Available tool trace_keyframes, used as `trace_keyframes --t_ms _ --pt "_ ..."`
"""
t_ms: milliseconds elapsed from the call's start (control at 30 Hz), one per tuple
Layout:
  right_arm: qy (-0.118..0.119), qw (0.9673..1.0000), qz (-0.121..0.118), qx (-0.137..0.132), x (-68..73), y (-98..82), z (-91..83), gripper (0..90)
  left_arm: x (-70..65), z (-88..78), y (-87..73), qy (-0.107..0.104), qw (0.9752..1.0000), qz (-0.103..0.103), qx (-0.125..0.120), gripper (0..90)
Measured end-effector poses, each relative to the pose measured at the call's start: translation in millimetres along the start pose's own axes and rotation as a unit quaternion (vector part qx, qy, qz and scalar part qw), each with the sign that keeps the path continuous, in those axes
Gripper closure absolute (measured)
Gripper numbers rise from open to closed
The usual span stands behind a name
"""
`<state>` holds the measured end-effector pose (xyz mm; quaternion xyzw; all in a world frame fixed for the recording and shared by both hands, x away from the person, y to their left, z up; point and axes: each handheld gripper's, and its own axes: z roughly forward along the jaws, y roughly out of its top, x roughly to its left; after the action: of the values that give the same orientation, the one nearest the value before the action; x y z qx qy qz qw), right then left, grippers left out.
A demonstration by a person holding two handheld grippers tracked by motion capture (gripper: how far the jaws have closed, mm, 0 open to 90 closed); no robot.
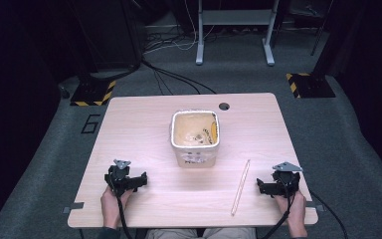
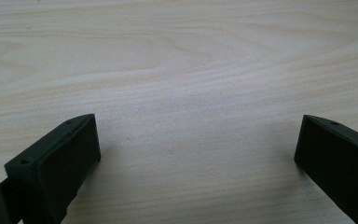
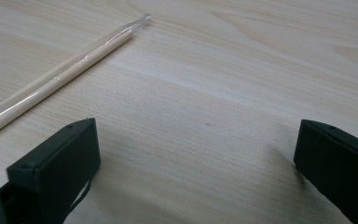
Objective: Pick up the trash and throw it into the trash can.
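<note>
1. Right now I'm sitting idle with both tools resting near the front edge of the pale wood-grain table [image 1: 144, 119].
2. Left black two-jaw gripper [image 1: 138, 182] is lying at front left. In the left gripper view its jaws are standing wide apart, with bare wood between them, gripping nothing.
3. Right black two-jaw gripper [image 1: 262, 188] is lying at front right. In the right gripper view its jaws are also spread fully, gripping nothing.
4. Long thin pair of pale wooden chopsticks in a clear wrapper [image 1: 240, 186] is lying flat on the table just left of the right gripper, running diagonally and touching neither jaw. In the right gripper view it's crossing the upper left [image 3: 65, 70], beyond the left jaw.
5. Square white paper tub with a tan inside [image 1: 195, 137] is standing upright mid-table, well apart from both grippers.
</note>
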<state>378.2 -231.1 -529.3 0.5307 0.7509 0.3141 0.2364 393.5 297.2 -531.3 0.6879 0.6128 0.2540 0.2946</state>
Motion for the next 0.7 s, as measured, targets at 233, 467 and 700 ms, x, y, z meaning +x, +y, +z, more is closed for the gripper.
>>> trace_keyframes --t_ms 233,467,700 --pt "-0.001 1.0000 0.001 0.000 0.3 0.0 0.0 0.0 -0.2 0.9 0.7 0.004 1.0000 -0.005 -0.001 0.0" --pt "-0.007 1.0000 0.005 0.000 1.7 -0.2 -0.4 0.0 0.6 0.0 -0.1 0.004 1.0000 -0.002 0.000 0.0" --pt "-0.023 0.9997 0.010 0.005 3.5 1.3 -1.5 0.0 0.5 -0.1 -0.1 0.004 1.0000 -0.002 0.000 0.0"
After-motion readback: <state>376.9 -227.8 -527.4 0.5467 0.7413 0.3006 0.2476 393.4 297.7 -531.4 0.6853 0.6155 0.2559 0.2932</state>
